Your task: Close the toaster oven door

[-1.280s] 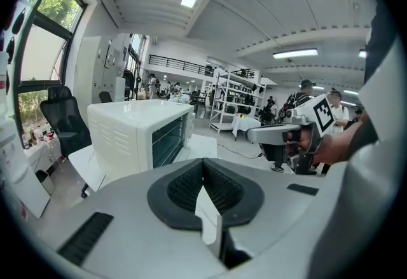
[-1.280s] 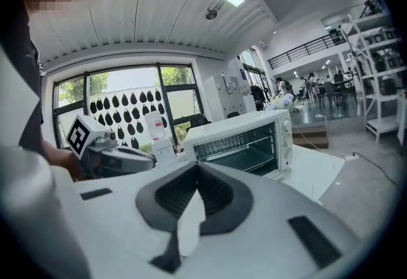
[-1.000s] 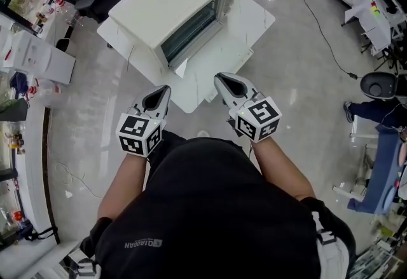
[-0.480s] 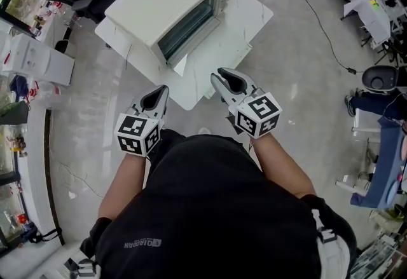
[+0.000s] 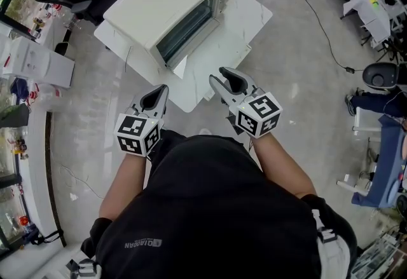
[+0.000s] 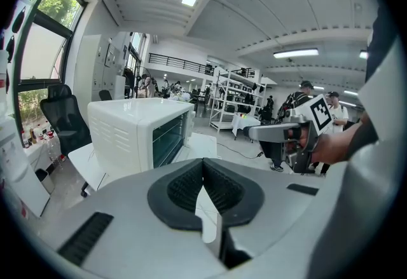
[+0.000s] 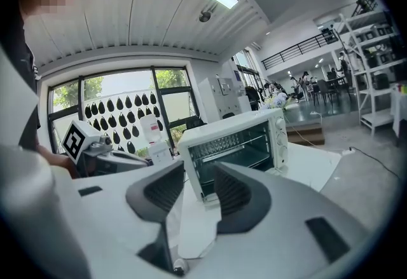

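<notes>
The toaster oven (image 5: 168, 7) stands well ahead of both. The fingers of the left gripper (image 5: 159, 91) are pressed together; those of the right gripper (image 5: 223, 75) have just spread, empty.

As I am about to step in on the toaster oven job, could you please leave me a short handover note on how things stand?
Left tongs: shut, empty.
Right tongs: jaws have just been opening, nothing between them.
Both hang in front of the white table, touching nothing.
Toaster oven sits on that table, its front facing you, rack visible inside.
Done: unclear; I cannot tell whether that front is closed.
Left: check it, and swing it shut if needed.
</notes>
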`<state>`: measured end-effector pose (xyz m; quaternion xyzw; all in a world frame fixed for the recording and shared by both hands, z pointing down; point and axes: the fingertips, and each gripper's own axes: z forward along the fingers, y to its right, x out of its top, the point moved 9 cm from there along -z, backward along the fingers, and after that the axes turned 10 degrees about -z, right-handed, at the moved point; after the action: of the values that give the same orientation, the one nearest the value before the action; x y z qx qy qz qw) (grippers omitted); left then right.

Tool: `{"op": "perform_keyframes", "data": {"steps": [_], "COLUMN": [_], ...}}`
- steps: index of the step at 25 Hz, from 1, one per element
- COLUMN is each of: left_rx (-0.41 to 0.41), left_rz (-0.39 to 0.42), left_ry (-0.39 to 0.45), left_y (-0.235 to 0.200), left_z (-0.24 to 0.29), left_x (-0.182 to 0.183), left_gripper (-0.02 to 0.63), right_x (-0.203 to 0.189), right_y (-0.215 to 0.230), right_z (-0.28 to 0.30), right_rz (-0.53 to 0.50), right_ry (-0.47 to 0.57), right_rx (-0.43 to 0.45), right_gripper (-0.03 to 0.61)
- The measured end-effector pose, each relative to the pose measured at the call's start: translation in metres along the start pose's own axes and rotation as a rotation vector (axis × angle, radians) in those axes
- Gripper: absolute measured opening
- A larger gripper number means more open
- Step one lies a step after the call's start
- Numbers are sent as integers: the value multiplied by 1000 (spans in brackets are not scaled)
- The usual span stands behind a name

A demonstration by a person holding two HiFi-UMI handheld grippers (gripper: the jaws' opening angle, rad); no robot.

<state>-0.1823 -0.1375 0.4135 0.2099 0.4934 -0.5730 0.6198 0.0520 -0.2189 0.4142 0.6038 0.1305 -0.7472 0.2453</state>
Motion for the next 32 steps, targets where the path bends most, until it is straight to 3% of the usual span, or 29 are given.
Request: {"op": "perform_keyframes", "data": {"steps": [5, 13, 23, 32], "left_rx": [-8, 13, 38, 81], "left_rz": [4, 44, 19, -10], "left_ry": [-6, -54, -84, -104], "left_y": [2, -5, -13, -23], "left_z": [4, 12, 13, 4], "left_x": [3, -2, -10, -21], "left_gripper": [3, 3, 3, 3], "right_x": [1, -17, -104, -203], "right_y": [2, 20, 80, 129], "right_z": [2, -1, -14, 6], "right_rz": [10, 118, 348, 514], "right_ry": [5, 21, -5, -189], "right_rx": [17, 17, -154, -286], "right_gripper": [150, 155, 154, 153]}}
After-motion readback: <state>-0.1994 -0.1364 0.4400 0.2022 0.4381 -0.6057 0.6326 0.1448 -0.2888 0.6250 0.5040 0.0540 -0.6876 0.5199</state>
